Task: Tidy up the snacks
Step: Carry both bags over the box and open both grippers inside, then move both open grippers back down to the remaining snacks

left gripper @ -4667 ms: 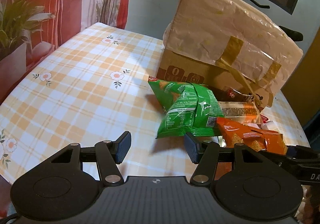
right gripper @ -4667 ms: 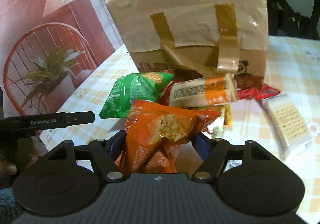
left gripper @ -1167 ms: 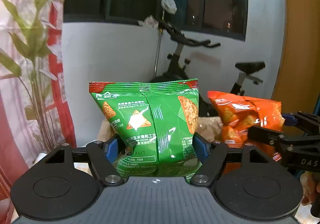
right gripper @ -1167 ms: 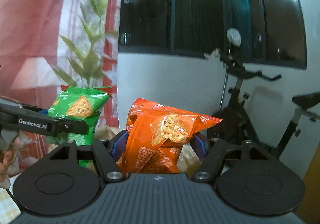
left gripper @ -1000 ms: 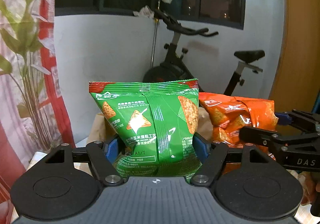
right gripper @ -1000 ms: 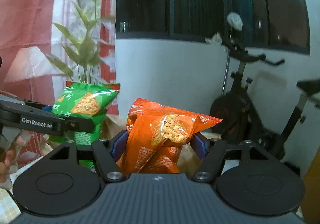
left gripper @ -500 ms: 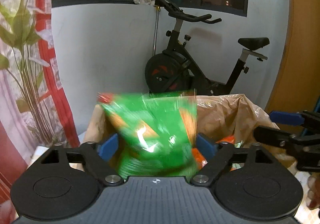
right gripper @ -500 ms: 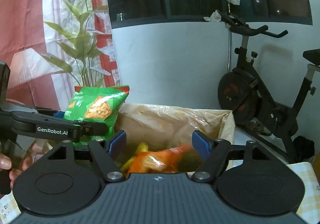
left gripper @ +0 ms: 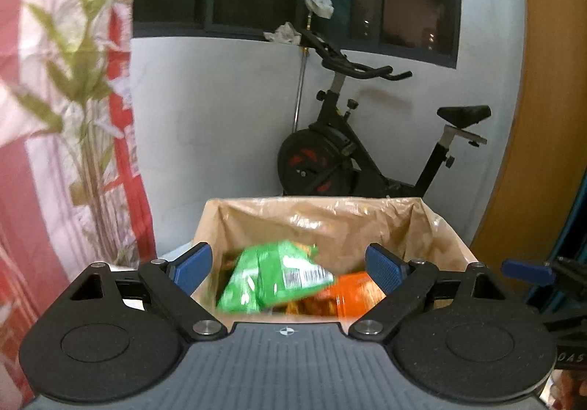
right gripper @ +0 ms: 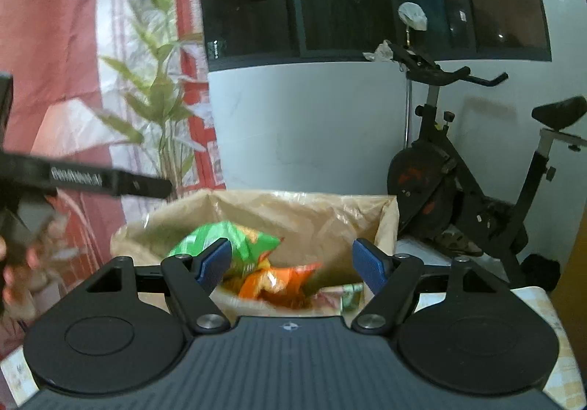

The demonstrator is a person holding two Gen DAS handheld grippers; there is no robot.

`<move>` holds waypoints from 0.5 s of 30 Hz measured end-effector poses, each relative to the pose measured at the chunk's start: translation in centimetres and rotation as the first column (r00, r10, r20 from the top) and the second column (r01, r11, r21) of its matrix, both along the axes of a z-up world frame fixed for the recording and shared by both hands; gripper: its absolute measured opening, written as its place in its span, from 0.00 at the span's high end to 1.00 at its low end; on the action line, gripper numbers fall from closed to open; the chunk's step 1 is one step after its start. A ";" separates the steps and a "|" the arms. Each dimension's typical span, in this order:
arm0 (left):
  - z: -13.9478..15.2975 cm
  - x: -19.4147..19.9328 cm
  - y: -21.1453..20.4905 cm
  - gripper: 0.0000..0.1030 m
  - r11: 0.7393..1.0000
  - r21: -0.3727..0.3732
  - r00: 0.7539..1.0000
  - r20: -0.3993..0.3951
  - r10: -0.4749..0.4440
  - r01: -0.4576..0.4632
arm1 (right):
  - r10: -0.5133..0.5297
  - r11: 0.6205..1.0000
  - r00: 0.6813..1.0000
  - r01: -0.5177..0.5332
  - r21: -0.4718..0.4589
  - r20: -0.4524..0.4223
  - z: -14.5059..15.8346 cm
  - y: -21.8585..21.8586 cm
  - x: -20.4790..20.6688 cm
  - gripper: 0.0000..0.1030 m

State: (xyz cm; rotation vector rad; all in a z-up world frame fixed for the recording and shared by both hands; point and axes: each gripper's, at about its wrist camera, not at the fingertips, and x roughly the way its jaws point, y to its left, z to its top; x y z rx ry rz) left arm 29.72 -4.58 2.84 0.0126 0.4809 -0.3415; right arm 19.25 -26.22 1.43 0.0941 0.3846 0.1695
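Note:
A brown paper-lined box [left gripper: 433,226] stands open below both grippers; it also shows in the right wrist view [right gripper: 385,223]. A green snack bag [left gripper: 271,274] lies blurred inside it, next to an orange snack bag [left gripper: 352,290]. The same green bag [right gripper: 227,237] and orange bag [right gripper: 275,281] show in the right wrist view. My left gripper [left gripper: 288,261] is open and empty above the box. My right gripper [right gripper: 291,259] is open and empty above the box too. Part of the right gripper's finger [left gripper: 528,268] shows at the left view's right edge.
An exercise bike [left gripper: 352,153] stands behind the box against a white wall, also in the right wrist view [right gripper: 469,168]. A red and white curtain with a plant print [left gripper: 73,116] hangs at the left. A checked tablecloth [right gripper: 550,303] shows at the right edge.
Both grippers have opened. The green bag dropped from the left gripper and the orange bag from the right gripper into the box.

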 end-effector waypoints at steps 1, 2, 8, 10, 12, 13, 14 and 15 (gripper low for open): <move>-0.3 -0.6 0.4 0.11 1.000 -0.013 1.000 -0.003 0.004 -0.004 | 0.008 1.000 1.000 -0.008 -0.007 -0.001 -0.3 0.1 -0.6 0.27; -0.8 -1.3 0.7 0.11 1.000 -0.024 1.000 -0.005 0.010 -0.010 | 0.014 1.000 1.000 -0.014 -0.013 -0.003 -0.7 0.2 -1.2 0.27; -4.4 -4.6 1.6 0.13 0.995 -0.058 0.996 -0.050 0.077 -0.079 | 0.024 0.999 0.998 -0.026 -0.019 -0.055 -3.5 0.1 -3.5 0.27; -5.6 -5.7 1.7 0.13 0.993 -0.074 0.994 -0.058 0.093 -0.097 | 0.028 0.999 0.997 -0.031 -0.031 -0.078 -4.5 0.2 -4.0 0.27; -6.6 -6.6 1.8 0.13 0.989 -0.085 0.992 -0.055 0.115 -0.120 | 0.031 0.998 0.996 -0.036 -0.056 -0.088 -5.3 0.3 -4.6 0.27; -7.2 -7.1 1.8 0.13 0.987 -0.094 0.991 -0.060 0.121 -0.127 | 0.031 0.997 0.995 -0.037 -0.068 -0.092 -5.6 0.4 -4.9 0.27; -7.8 -7.4 1.8 0.14 0.987 -0.100 0.990 -0.070 0.123 -0.130 | 0.031 0.996 0.995 -0.039 -0.076 -0.096 -6.1 0.4 -5.2 0.27; -8.4 -7.6 1.8 0.15 0.986 -0.099 0.989 -0.085 0.123 -0.131 | 0.033 0.996 0.994 -0.041 -0.079 -0.101 -6.5 0.4 -5.5 0.27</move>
